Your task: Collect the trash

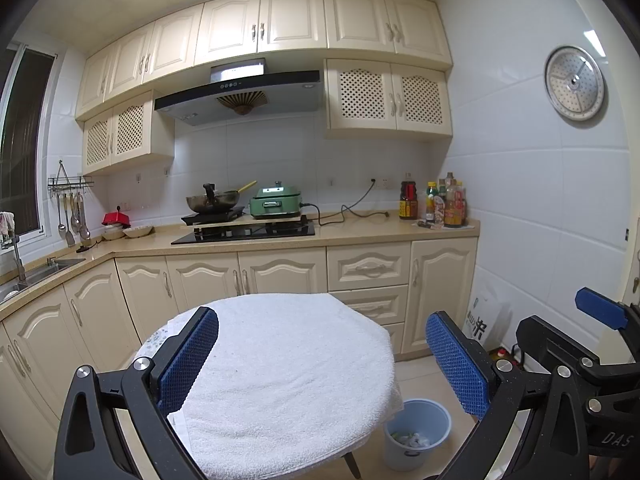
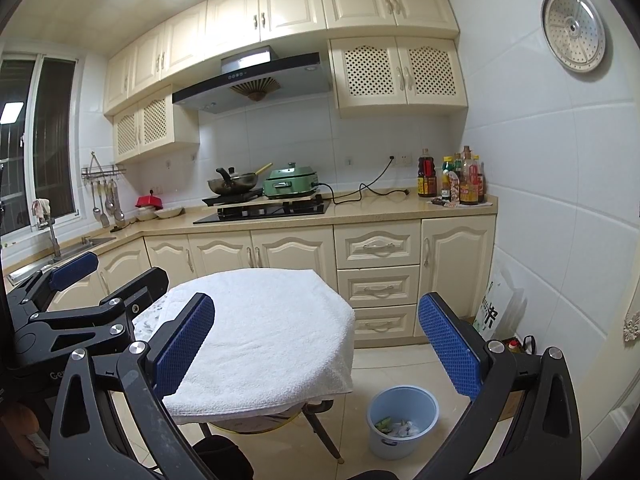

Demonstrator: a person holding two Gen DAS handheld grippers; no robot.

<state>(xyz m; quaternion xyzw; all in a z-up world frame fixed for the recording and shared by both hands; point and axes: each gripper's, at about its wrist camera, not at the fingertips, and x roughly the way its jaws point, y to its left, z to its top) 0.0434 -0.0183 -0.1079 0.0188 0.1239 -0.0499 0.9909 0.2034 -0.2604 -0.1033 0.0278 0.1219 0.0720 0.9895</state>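
Nearest, left gripper (image 1: 322, 360) with both blue padded fingers (image 1: 192, 354) spread wide, nothing between them. Same for right gripper (image 2: 316, 346): jaws far apart, empty, blue pads facing each other. Both raised above a round table (image 1: 154, 338) covered by a white towel (image 1: 288, 376), not touching it. Right gripper also visible at the right edge of the left wrist view, left gripper at the left edge of the right wrist view, so side by side and near each other.

On the floor just beside the table, at its right side, a light blue trash bin (image 2: 402, 420), upright and uncovered. Inside, at the bottom, some trash (image 2: 398, 427): white crumpled pieces and a few green bits, too small for more detail. No trash seen on the towel.

Further right, against the tiled wall, a white bag (image 1: 484, 320) with dark print, leaning on the floor.

Behind the table, cream lower cabinets (image 2: 376, 268) with drawers and a beige counter (image 1: 360, 228). On the counter, a black stove (image 1: 244, 233) carrying a wok (image 1: 212, 200) and a green cooker (image 1: 276, 200); bottles (image 1: 436, 202) grouped in the right corner; a sink (image 1: 36, 272) far left under the window. Above, a range hood (image 1: 240, 96) and cream upper cabinets (image 1: 296, 20). High on the right wall, a round metal steamer plate (image 1: 574, 83).
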